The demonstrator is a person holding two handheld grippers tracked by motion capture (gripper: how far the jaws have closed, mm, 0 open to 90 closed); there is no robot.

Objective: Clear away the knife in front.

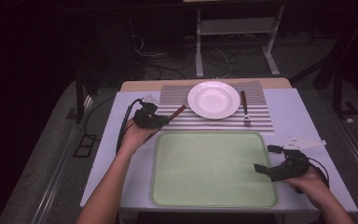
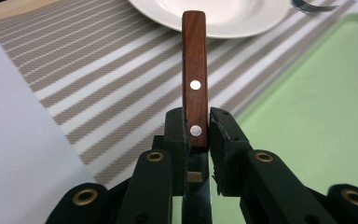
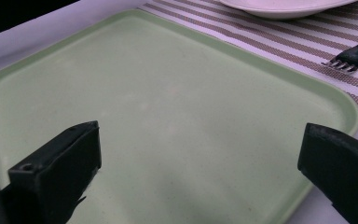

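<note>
Left tool (image 2: pixel 198 128) is clamped on a table knife with a riveted brown wooden handle (image 2: pixel 194 70), both jaws pressed against the handle's lower end near the second rivet, the steel blade running back between them. From the high view, that left tool (image 1: pixel 161 120) holds the knife just off the left side of the round white ceramic plate (image 1: pixel 213 99), over the grey-and-white striped placemat (image 1: pixel 261 119), the handle pointing toward the plate.

To my eye this is a place setting in the making: the fork with the dark wooden handle (image 1: pixel 245 109) already lies right of the plate, and the knife is the piece in hand. I'd judge the next move calls for lowering it flat onto the mat beside the plate, straightened to match the fork, then letting go.

Right tool (image 3: pixel 198 154) hangs with its jaws wide apart, holding nothing, over the near right part of the pale green plastic tray (image 3: pixel 177 84) on the white surface (image 1: pixel 307 116).
</note>
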